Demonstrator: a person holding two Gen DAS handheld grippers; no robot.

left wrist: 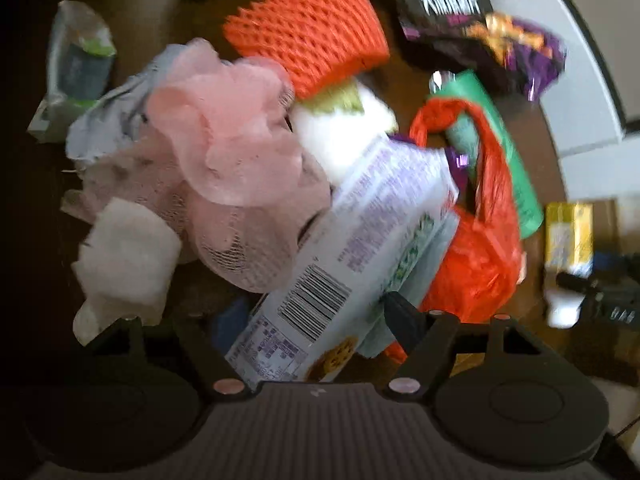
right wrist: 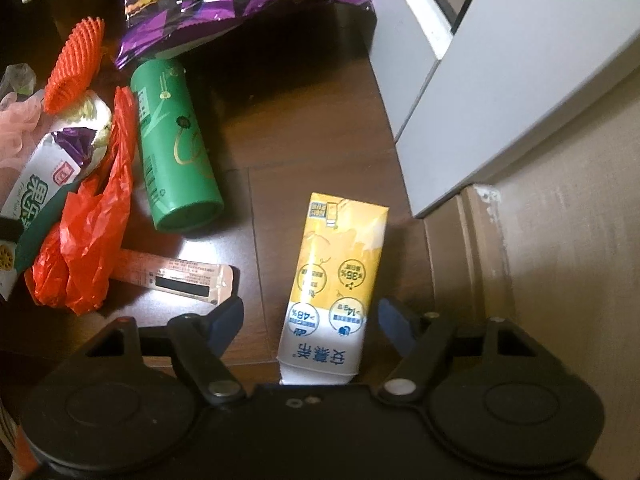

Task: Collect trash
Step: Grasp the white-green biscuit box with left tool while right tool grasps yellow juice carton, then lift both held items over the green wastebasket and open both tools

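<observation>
The left gripper [left wrist: 320, 312] has its jaws clamped — something is pinched between them. The right gripper [right wrist: 310, 320] has its jaws spread wide.

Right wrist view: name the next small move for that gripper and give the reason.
Probably close the right gripper on the yellow milk carton. The carton lies between the open blue-tipped fingers, with gaps on both sides, so nothing grips it yet.

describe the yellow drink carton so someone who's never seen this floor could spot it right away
On the dark wooden floor, right of the trash pile, near the grey cabinet, the yellow carton lies between the right gripper's open fingers. It is the only yellow-and-white box, beside a green bottle.
</observation>
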